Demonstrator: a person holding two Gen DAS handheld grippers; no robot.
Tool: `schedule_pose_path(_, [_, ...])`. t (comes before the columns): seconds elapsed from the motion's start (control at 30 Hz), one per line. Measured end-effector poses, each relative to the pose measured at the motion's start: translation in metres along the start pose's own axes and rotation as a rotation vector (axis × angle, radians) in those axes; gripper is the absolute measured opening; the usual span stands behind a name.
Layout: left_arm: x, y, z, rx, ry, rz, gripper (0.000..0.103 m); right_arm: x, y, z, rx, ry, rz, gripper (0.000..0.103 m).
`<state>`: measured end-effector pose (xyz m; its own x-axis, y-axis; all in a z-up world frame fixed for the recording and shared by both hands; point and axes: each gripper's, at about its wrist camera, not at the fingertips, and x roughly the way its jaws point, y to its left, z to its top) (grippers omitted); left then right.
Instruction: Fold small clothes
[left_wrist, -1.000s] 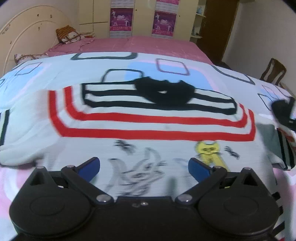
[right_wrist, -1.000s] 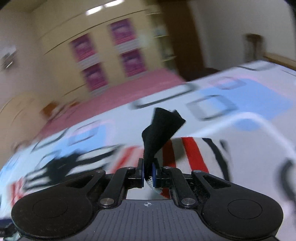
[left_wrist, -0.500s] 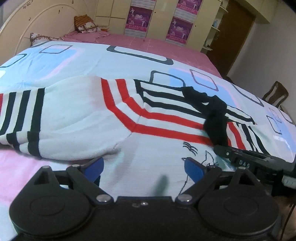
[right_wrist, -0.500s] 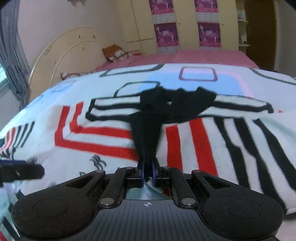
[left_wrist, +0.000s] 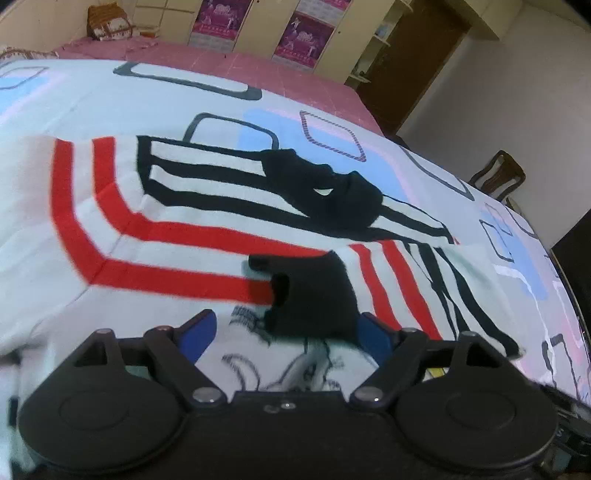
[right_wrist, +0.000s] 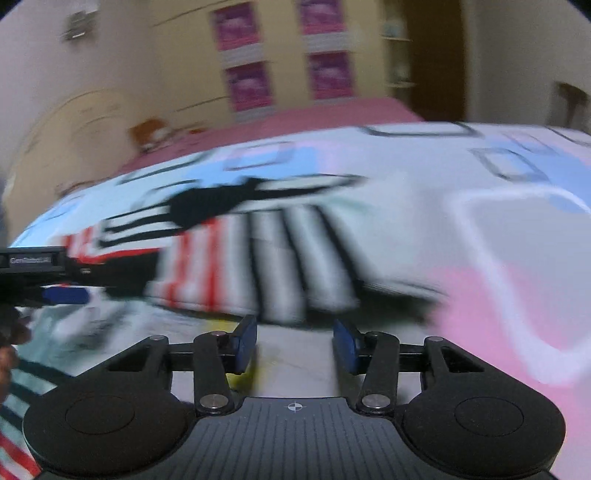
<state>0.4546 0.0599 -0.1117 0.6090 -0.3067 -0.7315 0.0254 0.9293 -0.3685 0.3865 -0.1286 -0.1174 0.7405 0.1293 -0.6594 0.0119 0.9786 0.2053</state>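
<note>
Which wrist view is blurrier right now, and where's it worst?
Right wrist view: heavy motion smear across the striped sweater and bedspread, though the right gripper itself is crisp. Left wrist view: mostly sharp, with slight softness on the black cuff and fisheye bending at the edges.

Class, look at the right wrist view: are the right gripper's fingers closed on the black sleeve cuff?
No. The right gripper is open, its blue fingers apart with only sweater fabric beyond them.

bedspread (left_wrist: 110, 92): pale, square-patterned; posters (left_wrist: 218, 18): pink, on cupboard doors; chair (left_wrist: 496, 177): wooden, beside bed
</note>
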Motion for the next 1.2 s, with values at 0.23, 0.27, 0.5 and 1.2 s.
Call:
schedule_pose_path(0.23, [0.026, -0.013, 0.015, 0.052, 0.039, -0.076, 0.016, 0.012, -0.053, 0.007, 0.157, -0.011, -0.115, 0.044])
schedule_pose_path(0.27, [0.025, -0.014, 0.016, 0.063, 0.029, -0.064, 0.006, 0.016, -0.053, 0.010, 0.151, -0.008, -0.128, 0.034])
schedule_pose_path(0.5, [-0.027, 0.015, 0.023, 0.087, -0.143, 0.046, 0.005, 0.021, -0.055, 0.009, 0.089, -0.004, -0.141, 0.017])
schedule_pose_path(1.2, [0.002, -0.083, -0.021, 0.335, -0.150, -0.004, 0.060, 0.020, -0.003, 0.027, -0.024, 0.042, -0.003, 0.017])
